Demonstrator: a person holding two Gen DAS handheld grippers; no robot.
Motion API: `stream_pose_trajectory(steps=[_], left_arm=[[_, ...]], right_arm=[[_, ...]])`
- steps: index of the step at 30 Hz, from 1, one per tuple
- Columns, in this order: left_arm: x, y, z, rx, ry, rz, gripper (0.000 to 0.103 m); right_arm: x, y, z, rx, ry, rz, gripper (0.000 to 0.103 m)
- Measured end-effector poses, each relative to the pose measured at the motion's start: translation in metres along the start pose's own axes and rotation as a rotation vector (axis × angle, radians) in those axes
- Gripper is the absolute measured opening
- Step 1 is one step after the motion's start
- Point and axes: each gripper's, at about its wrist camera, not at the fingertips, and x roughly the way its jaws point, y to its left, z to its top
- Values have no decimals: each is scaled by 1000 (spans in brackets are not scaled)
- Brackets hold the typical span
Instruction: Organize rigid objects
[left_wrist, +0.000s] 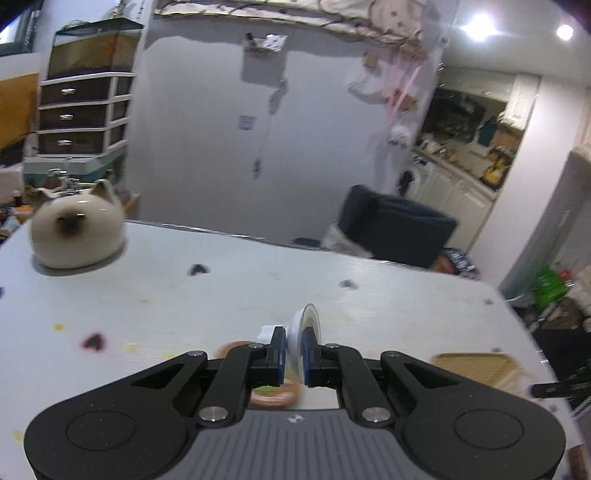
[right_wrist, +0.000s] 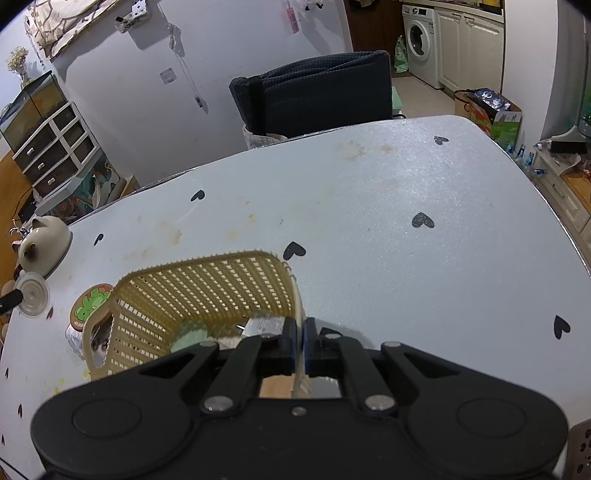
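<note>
My left gripper (left_wrist: 293, 350) is shut on a small clear round lid (left_wrist: 308, 325), held edge-on above the white table (left_wrist: 221, 295); the lid also shows in the right wrist view (right_wrist: 32, 293) at the far left. My right gripper (right_wrist: 300, 341) is shut on the right rim of a beige plastic basket (right_wrist: 207, 280). The basket holds a pale green item (right_wrist: 188, 338) and a silver packet (right_wrist: 264, 325). The basket's corner shows in the left wrist view (left_wrist: 476, 363).
A cream cat-shaped ceramic jar (left_wrist: 75, 230) stands at the table's far left, also in the right wrist view (right_wrist: 40, 240). An orange and green round tin (right_wrist: 90, 304) lies left of the basket. A dark chair (right_wrist: 314, 92) stands behind the table.
</note>
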Motion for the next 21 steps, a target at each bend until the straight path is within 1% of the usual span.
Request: stream_pose_trajectory(steps=[5,8,10,15,21], left_arm=[[-1,-35,0,1,0,-132,9],[5,-59,-2,17,23,-211,9],[14,-75,-6,29,52,-260,9],[42,-106,-18,44,131,-341,9],[77,-132,-29,53,206,-390,9]], right_arm=[[0,0,0,-1,1,1,4],[0,1,0,-1,1,2,4],[0,1,0,-1,1,1,4],[0,2,0,0,0,2,4],[0,1,0,6,-4,6,4]])
